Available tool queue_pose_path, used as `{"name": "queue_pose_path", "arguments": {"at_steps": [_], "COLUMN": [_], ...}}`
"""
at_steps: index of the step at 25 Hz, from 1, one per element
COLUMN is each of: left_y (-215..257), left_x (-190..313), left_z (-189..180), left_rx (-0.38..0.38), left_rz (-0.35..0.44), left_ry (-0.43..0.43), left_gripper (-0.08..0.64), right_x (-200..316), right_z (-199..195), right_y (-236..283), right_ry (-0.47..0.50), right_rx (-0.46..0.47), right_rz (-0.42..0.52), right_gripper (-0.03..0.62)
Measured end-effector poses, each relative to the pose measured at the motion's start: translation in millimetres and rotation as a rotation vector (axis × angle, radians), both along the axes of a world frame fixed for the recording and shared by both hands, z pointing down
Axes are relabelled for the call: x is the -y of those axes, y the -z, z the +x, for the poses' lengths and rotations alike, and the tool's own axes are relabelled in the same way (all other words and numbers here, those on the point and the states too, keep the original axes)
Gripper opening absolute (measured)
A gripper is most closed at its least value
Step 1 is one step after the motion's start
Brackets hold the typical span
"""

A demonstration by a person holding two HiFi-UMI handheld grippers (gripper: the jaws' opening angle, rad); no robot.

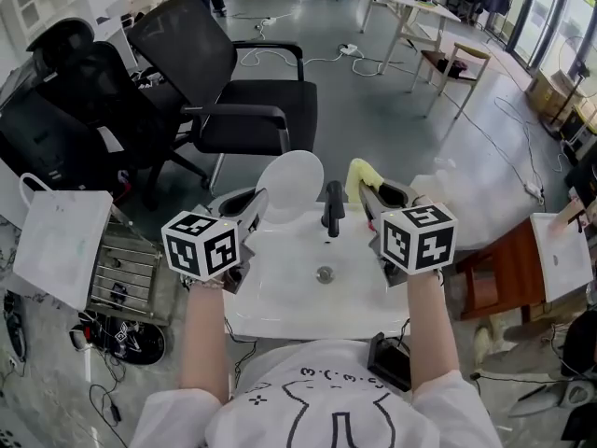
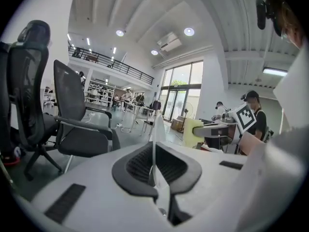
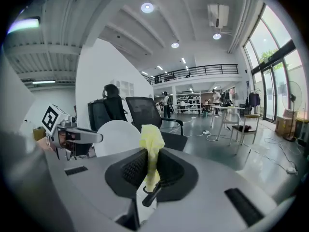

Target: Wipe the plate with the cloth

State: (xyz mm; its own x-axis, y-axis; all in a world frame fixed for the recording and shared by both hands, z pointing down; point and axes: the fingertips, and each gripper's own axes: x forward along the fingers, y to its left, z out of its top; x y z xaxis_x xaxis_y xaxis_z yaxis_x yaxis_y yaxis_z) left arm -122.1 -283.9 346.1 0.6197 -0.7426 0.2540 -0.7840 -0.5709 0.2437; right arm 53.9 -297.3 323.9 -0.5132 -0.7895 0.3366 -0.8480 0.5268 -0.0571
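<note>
Above the white sink we hold the plate upright, our left gripper pinched on its lower rim. It looks stiff, glossy and breakable, so a firm rim grip suits it. Just beside it, our right gripper clamps the yellow cloth, soft and light, its free end poking up.

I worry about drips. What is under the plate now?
The plate, its edge held in the left tongs, seems to hang over the far rim of the white sink, beside the black tap. The drain lies nearer the person. The plate covers the rim directly below it.
</note>
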Motion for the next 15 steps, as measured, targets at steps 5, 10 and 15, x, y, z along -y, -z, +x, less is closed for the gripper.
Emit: {"name": "queue_pose_path", "arguments": {"at_steps": [5, 10, 15], "left_y": [27, 42, 57], "left_x": [-2, -8, -13], "left_z": [10, 25, 30], "left_rx": [-0.021, -0.081, -0.166], "left_rz": [0.042, 0.066, 0.106], "left_ry": [-0.008, -0.022, -0.030], "left_gripper": [0.017, 0.017, 0.017], "right_x": [7, 15, 25], "right_z": [-25, -38, -38], "right_y": [20, 29, 44], "right_ry": [0.051, 0.069, 0.064], "right_rx": [0.023, 0.012, 0.006], "right_rz": [0.030, 0.058, 0.095], "right_gripper": [0.051, 0.051, 0.051]}}
